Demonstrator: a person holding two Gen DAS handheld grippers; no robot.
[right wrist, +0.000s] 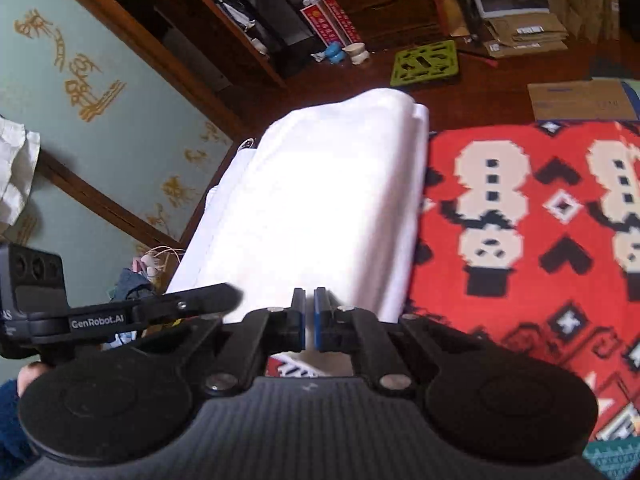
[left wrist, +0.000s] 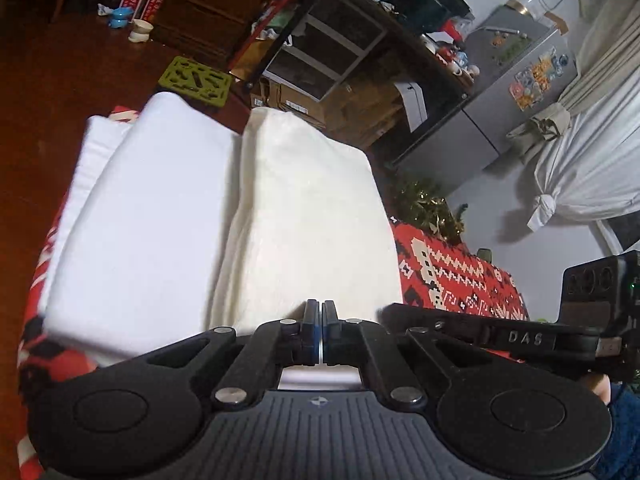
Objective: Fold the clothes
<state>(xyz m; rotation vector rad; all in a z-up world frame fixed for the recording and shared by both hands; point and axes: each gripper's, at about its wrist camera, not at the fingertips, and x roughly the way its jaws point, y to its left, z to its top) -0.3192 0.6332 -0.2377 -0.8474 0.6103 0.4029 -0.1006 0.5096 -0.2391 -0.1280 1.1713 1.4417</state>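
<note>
Two grippers are seen, each from its own wrist camera. In the left wrist view, the left gripper (left wrist: 322, 312) sits at the lower centre with its jaws pressed nearly together, only a thin sliver of light left between the blue pads; whether cloth is pinched there cannot be told. Ahead of it, folded white cloth (left wrist: 160, 220) fills the left and centre of the frame, with a cream-toned folded piece (left wrist: 316, 208) beside it on the right. Both lie on a red patterned blanket (left wrist: 452, 276). At the lower right, the other tool's arm is marked "DAS".

In the right wrist view, a black arm at the lower left bears the words "GenRobot.AI". The right gripper (right wrist: 309, 300) at the lower centre is held almost closed, a narrow gap left between its fingers, and nothing is clearly seen to be gripped. The white cloth (right wrist: 320, 200) stretches up the centre, overexposed and blurred, so its folds are hard to make out. The blanket (right wrist: 520, 220) fills the right side.
</note>
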